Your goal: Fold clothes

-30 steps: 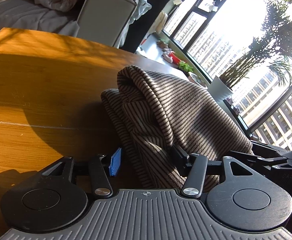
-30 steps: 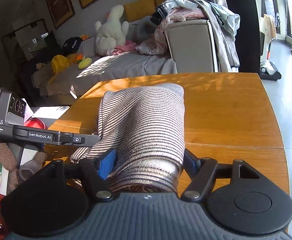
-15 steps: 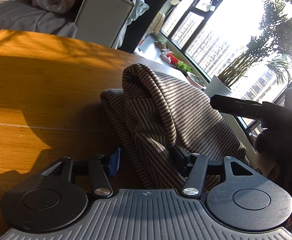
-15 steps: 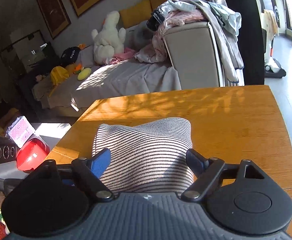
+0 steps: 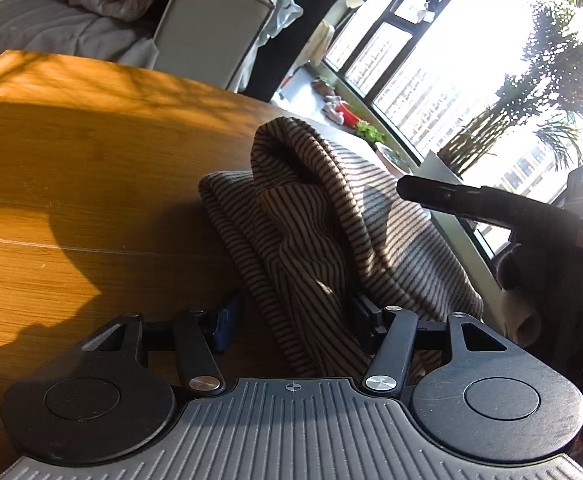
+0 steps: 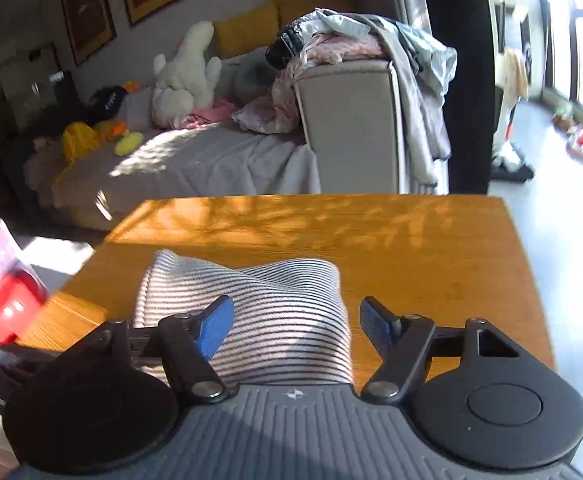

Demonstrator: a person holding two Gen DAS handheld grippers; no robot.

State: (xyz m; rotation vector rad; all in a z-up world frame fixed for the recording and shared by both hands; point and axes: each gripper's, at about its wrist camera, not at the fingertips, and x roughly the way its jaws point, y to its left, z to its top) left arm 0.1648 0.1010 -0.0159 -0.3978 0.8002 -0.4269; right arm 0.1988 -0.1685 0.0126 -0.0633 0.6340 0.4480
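1 striped garment [image 5: 323, 216] bunched at the wooden table's [image 5: 71, 152] right edge; left gripper [image 5: 291, 316] jaws stand apart around its fold, right gripper [image 6: 291, 324] jaws closing, pads clear of cloth; 1 sofa [image 6: 347, 120] behind.

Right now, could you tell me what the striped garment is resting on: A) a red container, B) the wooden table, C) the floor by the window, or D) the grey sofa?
B: the striped garment lies bunched on the wooden table, whose orange-brown top shows around it in both wrist views, while the sofa stands beyond the table's far edge.
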